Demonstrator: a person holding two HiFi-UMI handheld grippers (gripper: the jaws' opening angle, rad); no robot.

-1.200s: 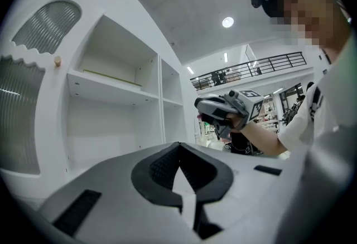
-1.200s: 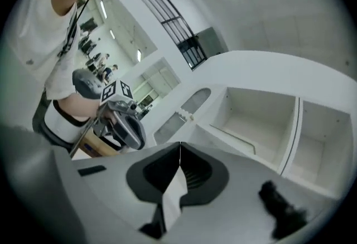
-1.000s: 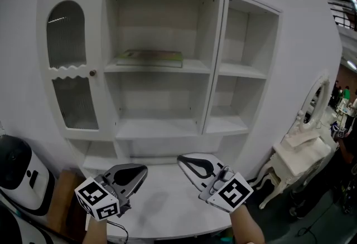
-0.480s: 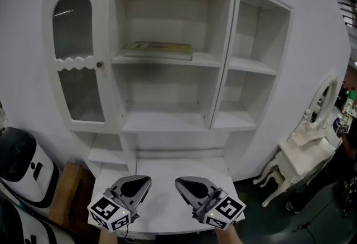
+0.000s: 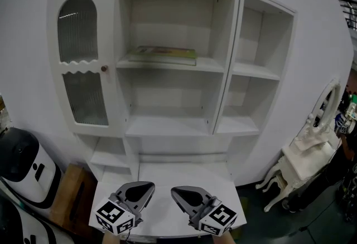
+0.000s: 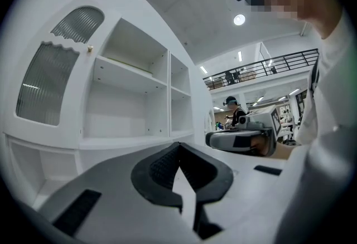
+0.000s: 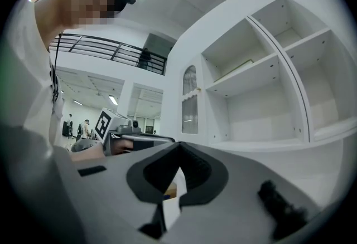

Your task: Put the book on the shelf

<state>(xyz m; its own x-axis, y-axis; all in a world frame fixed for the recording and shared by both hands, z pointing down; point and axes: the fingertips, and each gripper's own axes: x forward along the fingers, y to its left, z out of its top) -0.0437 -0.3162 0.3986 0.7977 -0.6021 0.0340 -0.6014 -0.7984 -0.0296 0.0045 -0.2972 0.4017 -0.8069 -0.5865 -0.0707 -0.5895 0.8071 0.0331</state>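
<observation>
1. The flat, green-covered book (image 5: 164, 54) lies on the upper shelf in the middle bay of the white wooden shelf unit (image 5: 233, 42). Neither claw touches it.
2. Left claw (image 5: 148, 185): jaws closed together, nothing between them.
3. Right claw (image 5: 174, 190): jaws closed, empty.
4. Both claws hover side by side above the white worktop (image 5: 167, 173), well below the book.

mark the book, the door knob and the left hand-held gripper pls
book (image 5: 165, 54), head view, middle of its top cover
knob (image 5: 104, 68), head view, its round face
left hand-held gripper (image 5: 147, 186), head view, tip where the shut jaws meet
</observation>
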